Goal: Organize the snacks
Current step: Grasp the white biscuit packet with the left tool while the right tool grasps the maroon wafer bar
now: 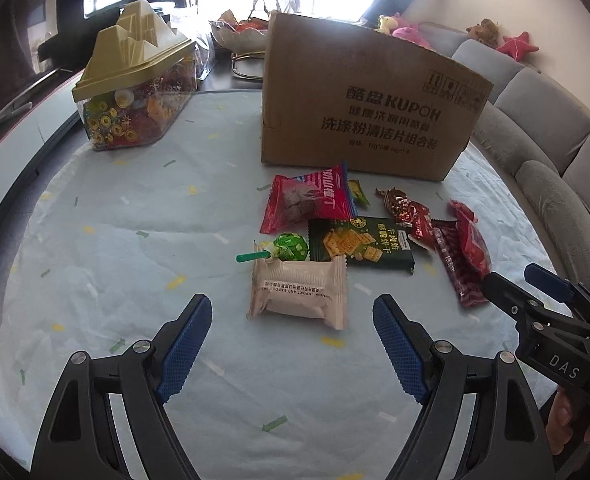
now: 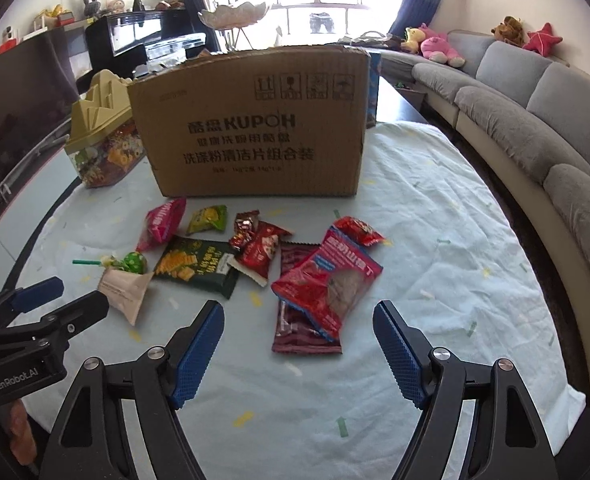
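Candy jar (image 1: 135, 96): far left on the pale cloth (image 1: 115, 260), gold peaked lid, clear body full of sweets; in the right wrist view it is half hidden behind the cardboard box (image 2: 251, 124).
Left gripper (image 1: 293, 344): jaws spread wide, nothing between them, low over the cloth just short of the beige packet (image 1: 299, 292).
Beige packet: nearest snack to the left gripper; flat face readable only in the left view, edge-on in the right.
Lollipop (image 1: 291, 247): green wrapper, green stick pointing left, touching the beige packet's far edge.
Green cracker pack (image 1: 361, 244): just right of the lollipop.
Red pouch (image 2: 329, 280): lies across a dark maroon bar (image 2: 295, 336), straight ahead of the right gripper; the overlap reads clearly only in the right view.
Right gripper (image 2: 297, 348): jaws wide apart, holding nothing.
Box: upright behind the snack pile, interior unseen.
Sofa (image 2: 535, 120): grey, curving along the right.
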Demonstrator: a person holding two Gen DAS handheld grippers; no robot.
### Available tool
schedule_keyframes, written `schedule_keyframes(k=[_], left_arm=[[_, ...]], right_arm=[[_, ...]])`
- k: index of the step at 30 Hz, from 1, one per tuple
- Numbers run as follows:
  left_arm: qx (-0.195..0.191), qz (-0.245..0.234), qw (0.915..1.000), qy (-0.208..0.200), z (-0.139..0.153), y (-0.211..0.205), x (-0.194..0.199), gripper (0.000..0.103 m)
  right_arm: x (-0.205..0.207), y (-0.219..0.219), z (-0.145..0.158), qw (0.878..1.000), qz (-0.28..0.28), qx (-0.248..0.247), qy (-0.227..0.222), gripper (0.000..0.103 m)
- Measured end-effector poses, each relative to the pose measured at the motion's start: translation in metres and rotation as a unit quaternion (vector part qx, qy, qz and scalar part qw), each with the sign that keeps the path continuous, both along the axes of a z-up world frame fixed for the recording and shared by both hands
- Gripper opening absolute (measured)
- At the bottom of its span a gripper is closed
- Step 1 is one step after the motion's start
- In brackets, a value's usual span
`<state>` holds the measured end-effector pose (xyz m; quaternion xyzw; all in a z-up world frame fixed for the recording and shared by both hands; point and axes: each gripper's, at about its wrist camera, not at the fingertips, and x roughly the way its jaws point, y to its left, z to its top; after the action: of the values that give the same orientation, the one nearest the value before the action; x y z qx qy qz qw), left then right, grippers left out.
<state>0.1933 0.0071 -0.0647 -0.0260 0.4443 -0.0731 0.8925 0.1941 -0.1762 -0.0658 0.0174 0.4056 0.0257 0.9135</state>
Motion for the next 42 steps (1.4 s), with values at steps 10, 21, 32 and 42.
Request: schedule_keyframes(k=[10, 21, 32, 42], left_arm=[[0.011, -0.006, 0.9997, 0.02, -0.017, -0.006, 0.009, 0.083], [0.003, -0.005, 0.9997, 0.025, -0.026, -0.005, 0.026, 0.082], [-0.002, -0.003, 0.9998, 0.019, -0.027, -0.003, 0.032, 0.051], [-0.009, -0.016, 0.9997, 0.015, -0.021, -0.008, 0.024, 0.045]], right_arm=[[0.007, -0.012, -0.024, 0.999, -0.013, 0.011, 0.043, 0.078], [0.018, -0.011, -0.038, 0.998, -0.014, 0.021, 0.054, 0.078], [0.033, -0.003, -0.041, 0.999, -0.013, -0.017, 0.032, 0.062], [0.028, 0.001, -0.038, 1.0, 0.005, -0.007, 0.027, 0.041]])
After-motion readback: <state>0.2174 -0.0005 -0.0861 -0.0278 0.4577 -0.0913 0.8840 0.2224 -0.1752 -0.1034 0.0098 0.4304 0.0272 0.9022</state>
